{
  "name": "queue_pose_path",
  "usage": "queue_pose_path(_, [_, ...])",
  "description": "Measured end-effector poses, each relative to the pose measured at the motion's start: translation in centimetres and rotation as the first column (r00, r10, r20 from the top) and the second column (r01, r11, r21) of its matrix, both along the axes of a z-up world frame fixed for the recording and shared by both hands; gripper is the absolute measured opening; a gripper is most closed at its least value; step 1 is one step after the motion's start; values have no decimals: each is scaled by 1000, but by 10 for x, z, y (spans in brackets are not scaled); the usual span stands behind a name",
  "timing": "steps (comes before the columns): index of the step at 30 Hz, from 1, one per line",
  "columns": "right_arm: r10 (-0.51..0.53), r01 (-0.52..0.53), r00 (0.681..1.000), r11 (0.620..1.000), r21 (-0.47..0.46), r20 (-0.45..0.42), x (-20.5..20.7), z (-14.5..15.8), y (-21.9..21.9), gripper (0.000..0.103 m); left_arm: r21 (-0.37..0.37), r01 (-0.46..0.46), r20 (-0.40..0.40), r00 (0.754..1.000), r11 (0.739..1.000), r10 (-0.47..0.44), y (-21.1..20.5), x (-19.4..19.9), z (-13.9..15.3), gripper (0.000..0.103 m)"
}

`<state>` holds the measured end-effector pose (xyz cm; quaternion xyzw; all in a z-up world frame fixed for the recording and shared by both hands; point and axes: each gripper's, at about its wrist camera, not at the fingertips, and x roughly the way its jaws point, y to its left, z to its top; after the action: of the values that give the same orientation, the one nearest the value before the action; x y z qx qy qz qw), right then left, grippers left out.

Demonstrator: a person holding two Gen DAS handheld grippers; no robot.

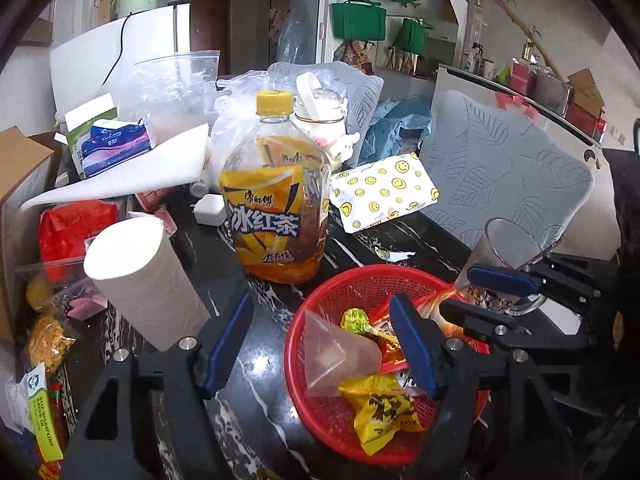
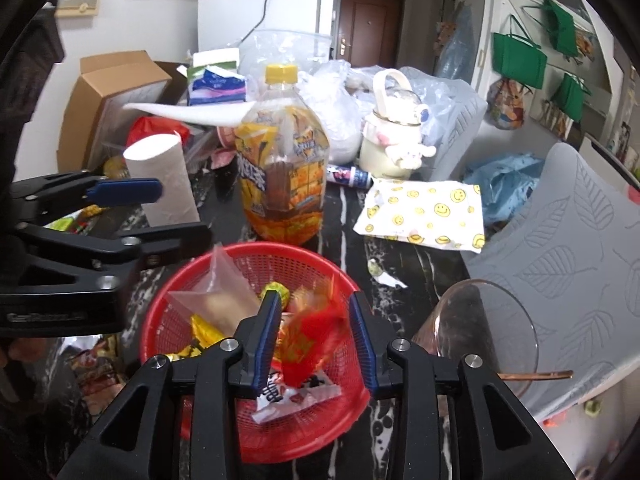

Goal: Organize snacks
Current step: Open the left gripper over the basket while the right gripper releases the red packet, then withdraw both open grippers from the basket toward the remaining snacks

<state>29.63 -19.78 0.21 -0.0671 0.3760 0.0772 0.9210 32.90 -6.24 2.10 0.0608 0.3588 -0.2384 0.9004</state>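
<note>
Right then, hovered above the red basket near the table's front edge: right gripper parted slightly, red wrapper loose between, seemingly let go; left gripper half-open, empty, beside the rim.

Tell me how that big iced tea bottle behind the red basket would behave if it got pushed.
The iced tea bottle looks only partly full, so probably light. Being tall, it may tip rather than slide, and could roll once down.
</note>
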Motion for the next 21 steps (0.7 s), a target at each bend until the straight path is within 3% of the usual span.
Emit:
queue_pose_path(3, [-1, 1, 1000, 1000, 2, -2, -2, 0, 0, 47, 4, -2, 8, 1000, 1000, 2, 1, -5, 2, 70])
queue_pose_path(11, [-4, 4, 1000, 1000, 13, -3, -11, 7, 0, 47, 1, -14, 33, 999, 1000, 14, 6, -20, 17, 70])
queue_pose_path(21, [4, -6, 997, 999, 38, 75, -37, 47, 2, 47, -22, -30, 105, 994, 999, 32, 15, -50, 57, 70])
